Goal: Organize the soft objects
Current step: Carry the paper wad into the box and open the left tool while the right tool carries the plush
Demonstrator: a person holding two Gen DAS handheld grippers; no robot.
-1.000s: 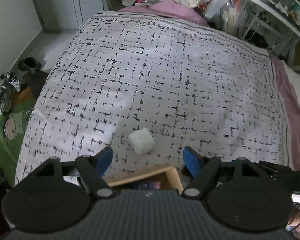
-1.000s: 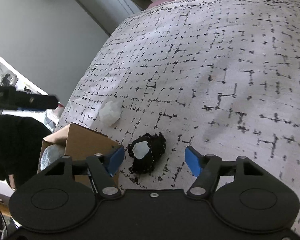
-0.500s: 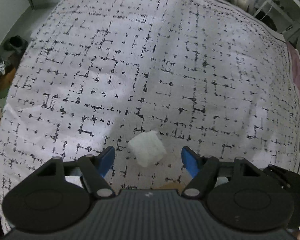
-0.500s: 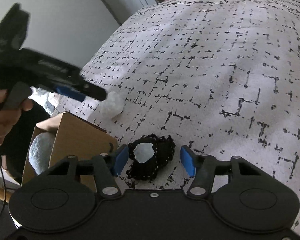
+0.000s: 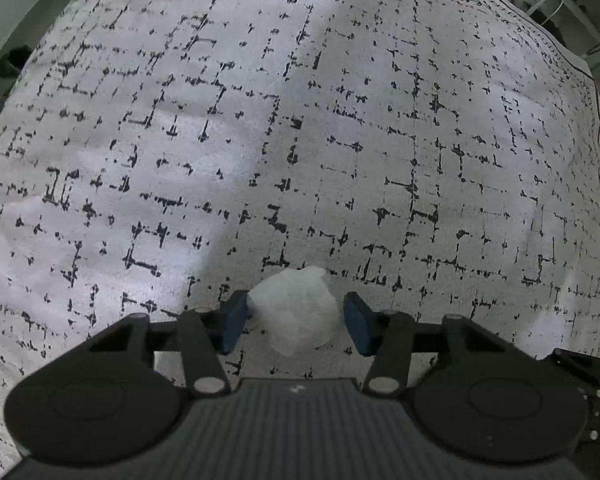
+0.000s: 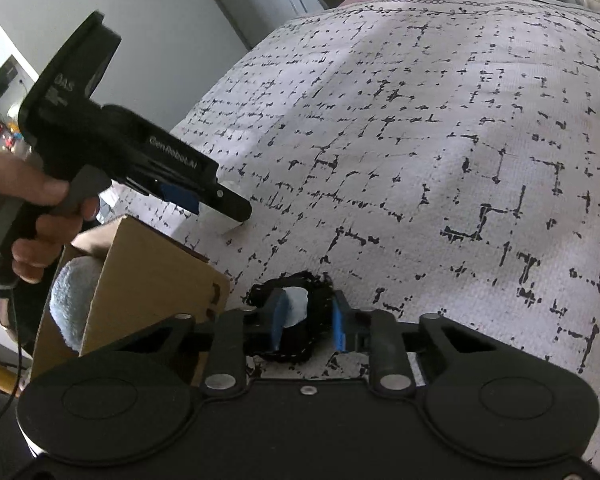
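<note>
Both tools have dropped onto the bed (image 5: pixel 300 120). The left tool (image 5: pixel 296 322) is closing round the white wad (image 5: pixel 298 312), its pads not yet pressing. The right tool (image 6: pixel 306 320) is closing on the black pouch (image 6: pixel 296 344) beside the box (image 6: pixel 148 280), squeezing it. Both look light and squashy; take them mid-body.

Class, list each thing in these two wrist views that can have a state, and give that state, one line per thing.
Left gripper: closing around the white soft lump, one pad not yet touching.
White soft lump: resting on the bedspread.
Right gripper: closing, pads pressing the black soft object.
Black soft object: squeezed, on the bedspread.
Cardboard box: open, pale blue fluffy item inside.
</note>
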